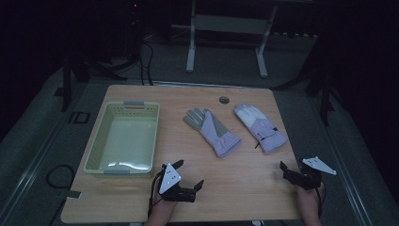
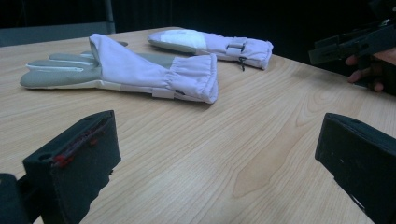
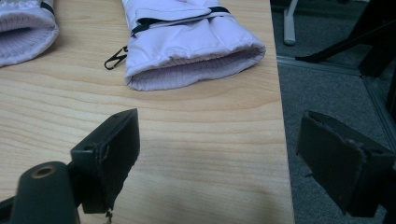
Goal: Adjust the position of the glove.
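We see two gloves on the desk (image 1: 244,179): one (image 1: 212,132) mid-desk, another (image 1: 261,127) right of it. A basket (image 1: 123,139) sits left. Our left claw (image 1: 188,176) and right claw (image 1: 289,170) are spread, holding nothing, near the front edge.

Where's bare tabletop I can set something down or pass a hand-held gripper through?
The widest bare patch is the near strip between the left hand-held gripper and the right hand-held gripper, in front of both gloves. The far strip behind the basket is also bare. It's tight between the left glove and the right glove.
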